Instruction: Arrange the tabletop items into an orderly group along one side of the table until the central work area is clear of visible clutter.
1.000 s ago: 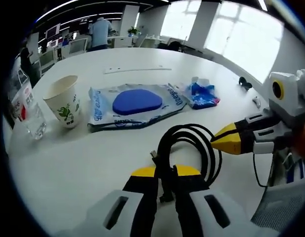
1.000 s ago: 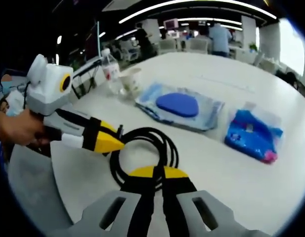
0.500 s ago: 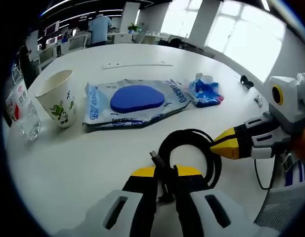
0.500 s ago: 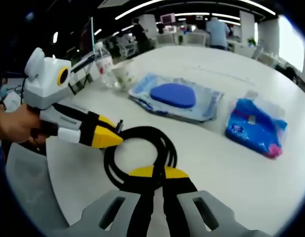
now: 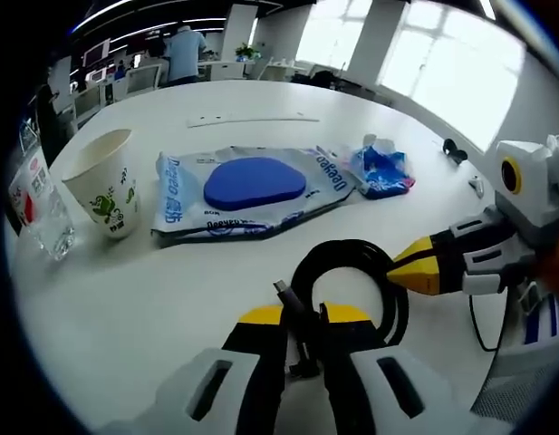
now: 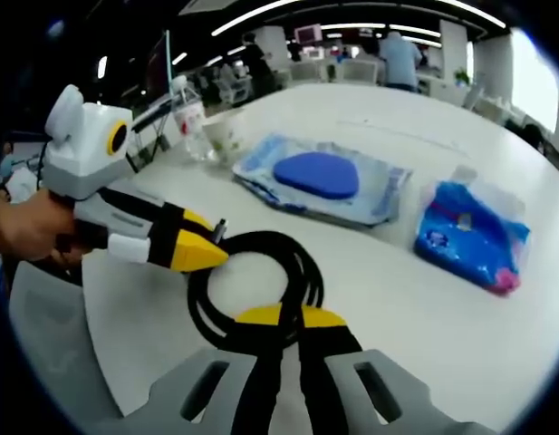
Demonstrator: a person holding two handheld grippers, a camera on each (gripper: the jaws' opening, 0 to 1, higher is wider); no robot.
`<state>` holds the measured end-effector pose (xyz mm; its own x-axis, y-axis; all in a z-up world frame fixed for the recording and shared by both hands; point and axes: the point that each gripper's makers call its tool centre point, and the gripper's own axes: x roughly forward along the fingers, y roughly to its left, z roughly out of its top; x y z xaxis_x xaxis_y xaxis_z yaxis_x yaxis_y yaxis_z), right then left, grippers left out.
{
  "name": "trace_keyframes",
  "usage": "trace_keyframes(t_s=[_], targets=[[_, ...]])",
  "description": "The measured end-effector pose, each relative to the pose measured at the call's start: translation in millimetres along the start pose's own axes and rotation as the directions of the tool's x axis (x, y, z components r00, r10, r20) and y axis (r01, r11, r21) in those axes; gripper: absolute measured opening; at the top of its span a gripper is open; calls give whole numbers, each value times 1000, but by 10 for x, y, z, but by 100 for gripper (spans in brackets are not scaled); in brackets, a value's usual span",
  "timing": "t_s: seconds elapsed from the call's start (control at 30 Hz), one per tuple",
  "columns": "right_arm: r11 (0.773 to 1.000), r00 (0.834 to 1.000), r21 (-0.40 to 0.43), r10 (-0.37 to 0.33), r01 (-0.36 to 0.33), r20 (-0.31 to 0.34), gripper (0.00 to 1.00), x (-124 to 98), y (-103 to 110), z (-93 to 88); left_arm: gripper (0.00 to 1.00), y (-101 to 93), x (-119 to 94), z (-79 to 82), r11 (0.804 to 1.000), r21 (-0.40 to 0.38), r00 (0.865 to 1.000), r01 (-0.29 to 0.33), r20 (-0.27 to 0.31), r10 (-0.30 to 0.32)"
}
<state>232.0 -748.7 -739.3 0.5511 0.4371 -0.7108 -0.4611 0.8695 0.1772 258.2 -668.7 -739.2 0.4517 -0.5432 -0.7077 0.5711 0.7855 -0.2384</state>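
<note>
While both the left tongs (image 5: 303,319) and right tongs (image 6: 281,317) pinch the coiled black cable (image 6: 261,272) on the white counter (image 5: 152,290), beyond lie an "Oceaneo"-lettered pouch (image 5: 252,190), a leaf-printed paper cup (image 5: 105,184), a water bottle (image 5: 39,204) and a blue packet (image 6: 469,237).

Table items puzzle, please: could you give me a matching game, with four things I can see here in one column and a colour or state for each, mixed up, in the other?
Things:
1. paper cup
2. black cable
3. large flat packet
4. plastic bottle

Descriptions:
A. coiled, held between the jaws of both hand-held grippers
B. clear, with a red label
C. lying flat, with a blue oval showing on it
D. upright, printed with a green leaf pattern

Right pairs: 1-D, 2-A, 3-C, 4-B
</note>
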Motion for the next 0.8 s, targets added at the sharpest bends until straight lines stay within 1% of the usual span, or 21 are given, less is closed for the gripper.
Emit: trace_keyframes(t_s=[0.07, 0.1, 0.13, 0.2, 0.3, 0.4, 0.6, 0.67, 0.8], targets=[[1000, 1000, -8, 7, -7, 4, 3, 2, 12, 8, 16, 18, -4, 3, 1000, 18, 1000, -8, -1, 8], [999, 1000, -31, 8, -8, 5, 6, -1, 13, 13, 19, 20, -13, -1, 1000, 22, 1000, -12, -2, 12], [996, 1000, -85, -7, 8, 18, 8, -11, -10, 48, 22, 22, -22, 2, 1000, 22, 1000, -13, 2, 13], [989, 999, -149, -10, 14, 31, 16, -25, 1, 79, 27, 42, -44, 19, 1000, 22, 1000, -21, 15, 21], [989, 998, -144, -11, 19, 56, 24, -44, 2, 119, 34, 56, -75, 49, 999, 21, 999, -27, 29, 26], [992, 998, -126, -12, 21, 69, 28, -69, -6, 162, 38, 71, -95, 59, 999, 31, 999, -32, 33, 31], [989, 996, -144, -13, 26, 90, 39, -103, -21, 226, 47, 120, -166, 61, 998, 33, 998, -54, 39, 53], [989, 995, -148, -13, 26, 94, 40, -127, -22, 239, 49, 125, -198, 72, 997, 37, 997, -62, 44, 60], [985, 995, -169, 1, 15, 97, 40, -165, 21, 258, 52, 130, -257, 111, 997, 20, 995, -74, 62, 73]])
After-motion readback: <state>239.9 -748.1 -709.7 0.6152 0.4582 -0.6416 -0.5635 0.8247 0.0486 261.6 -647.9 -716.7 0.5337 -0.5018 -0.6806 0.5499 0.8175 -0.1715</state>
